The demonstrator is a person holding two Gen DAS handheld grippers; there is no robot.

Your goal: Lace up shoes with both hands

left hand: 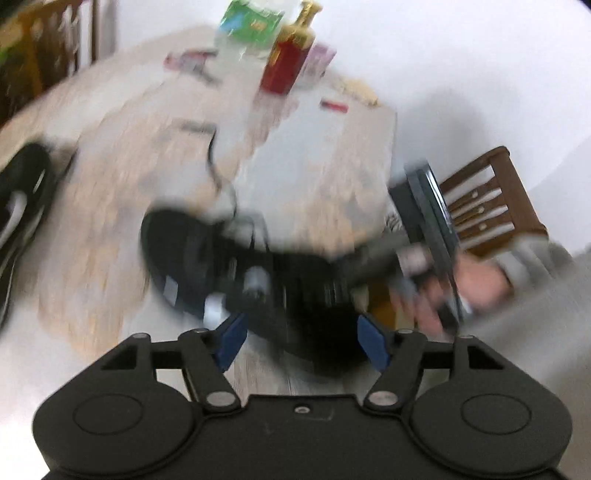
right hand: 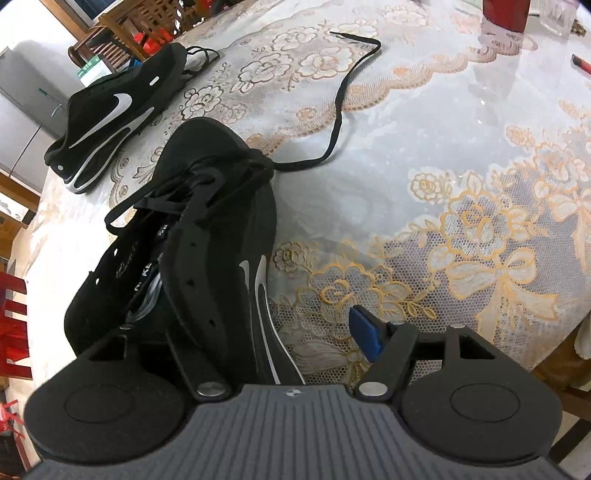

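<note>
A black sneaker with a silver swoosh (right hand: 207, 229) lies on the lace tablecloth, partly laced, its black lace (right hand: 341, 92) trailing far across the cloth. My right gripper (right hand: 295, 332) is open, its jaws straddling the shoe's heel side; the left finger is hidden behind the shoe, and the blue right pad (right hand: 364, 334) shows. The left wrist view is blurred by motion. In it my left gripper (left hand: 301, 341) is open just short of the same shoe (left hand: 236, 266), and the right gripper's body (left hand: 424, 218) shows in a hand at right. A second black sneaker (right hand: 110, 110) lies at far left.
A red box (left hand: 286, 62), a gold-topped bottle (left hand: 304, 18), a green packet (left hand: 251, 20) and small items stand at the table's far side. A wooden chair (left hand: 487, 199) stands off the right edge. A red lighter (right hand: 581, 64) lies far right.
</note>
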